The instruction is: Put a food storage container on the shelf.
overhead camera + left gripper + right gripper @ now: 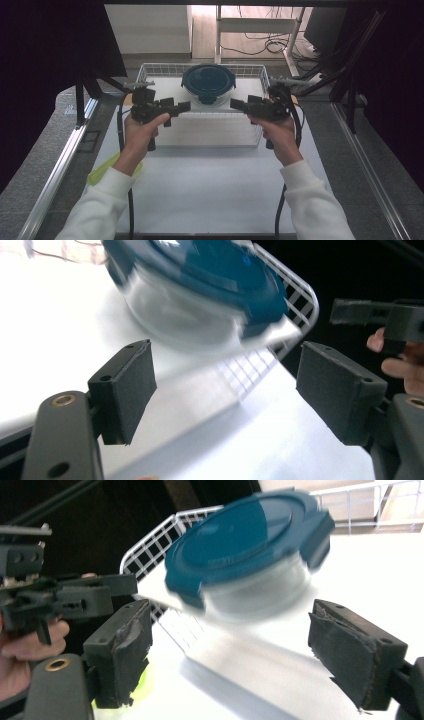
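Note:
A round clear container with a dark blue lid (208, 82) stands in the far half of a white wire basket (150, 68). My left gripper (178, 106) hovers over the basket's front left, jaws pointing right, open and empty. My right gripper (239, 104) hovers over the front right, jaws pointing left, open and empty. In the left gripper view the container (200, 285) lies beyond the wide-apart jaws of the left gripper (230, 387), with the right gripper (370, 315) at the right edge. The right gripper view shows the container (250, 540) past the right gripper (235, 652).
A yellow-green item (102, 170) lies on the white table (210, 185) under the left forearm. Metal rails (55, 170) run along both table sides. Dark curtains hang left and right. Cables lie on the floor behind the basket.

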{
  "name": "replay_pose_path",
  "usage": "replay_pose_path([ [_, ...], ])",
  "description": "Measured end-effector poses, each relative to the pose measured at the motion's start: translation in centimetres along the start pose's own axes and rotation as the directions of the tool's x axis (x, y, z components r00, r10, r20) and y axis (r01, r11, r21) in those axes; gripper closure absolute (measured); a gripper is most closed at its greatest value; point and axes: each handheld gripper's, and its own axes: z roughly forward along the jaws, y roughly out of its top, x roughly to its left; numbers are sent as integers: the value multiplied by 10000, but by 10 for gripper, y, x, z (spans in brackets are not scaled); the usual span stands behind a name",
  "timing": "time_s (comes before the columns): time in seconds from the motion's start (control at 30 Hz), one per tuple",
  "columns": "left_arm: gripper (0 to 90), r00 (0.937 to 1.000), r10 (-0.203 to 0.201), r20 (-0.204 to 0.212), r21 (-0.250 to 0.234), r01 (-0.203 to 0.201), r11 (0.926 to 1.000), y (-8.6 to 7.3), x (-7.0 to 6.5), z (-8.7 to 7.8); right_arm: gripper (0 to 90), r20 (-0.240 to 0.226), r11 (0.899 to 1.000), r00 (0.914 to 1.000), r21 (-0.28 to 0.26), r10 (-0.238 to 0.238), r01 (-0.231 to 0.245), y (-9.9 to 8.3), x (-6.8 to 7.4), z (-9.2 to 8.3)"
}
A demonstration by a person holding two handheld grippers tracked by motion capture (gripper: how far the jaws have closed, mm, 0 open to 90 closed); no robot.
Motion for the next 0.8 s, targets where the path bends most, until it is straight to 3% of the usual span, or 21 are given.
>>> replay_pose_path([
  [0.17,233,9990,457,27,154,-457,9988,-35,-13,-16,213,212,9929,9928,230,-1176,1171,-33,5,-27],
  [0.23,233,9986,518,68,190,-519,9985,-41,-16,-19,218,138,9920,9921,161,-1251,1249,-46,5,-37],
  [0.27,234,9972,746,32,251,-746,9969,-55,-20,-25,221,83,9905,9905,95,-1372,1372,-55,5,-42],
  [0.3,234,9972,746,32,251,-746,9969,-55,-20,-25,223,51,9901,9902,133,-1395,1394,-60,6,-44],
  [0.4,232,9957,898,207,376,-905,9952,-83,-24,-33,225,59,9868,9873,324,-1589,1587,-80,6,-49],
  [0.47,232,9955,920,210,483,-929,9945,-90,-24,-33,226,186,9835,9843,490,-1754,1743,-90,7,-52],
  [0.5,232,9942,1071,59,749,-1073,9914,-103,-25,-33,227,168,9822,9835,565,-1802,1790,-95,7,-54],
  [0.6,232,9909,1327,-241,1031,-1296,9862,-119,-27,-34,229,56,9810,9841,803,-1774,1764,-110,7,-58],
  [0.7,233,9909,1318,-270,1119,-1280,9854,-128,-27,-35,231,100,9814,9854,924,-1702,1685,-121,8,-60],
  [0.73,233,9902,1353,-345,1234,-1301,9838,-137,-27,-36,233,70,9797,9864,1174,-1642,1622,-132,9,-60],
  [0.77,233,9902,1353,-345,1234,-1301,9838,-137,-27,-36,233,70,9797,9864,1174,-1642,1622,-132,9,-60],
  [0.8,234,9901,1319,-486,1326,-1245,9833,-148,-27,-36,233,-11,9749,9866,1534,-1631,1614,-146,12,-56],
])
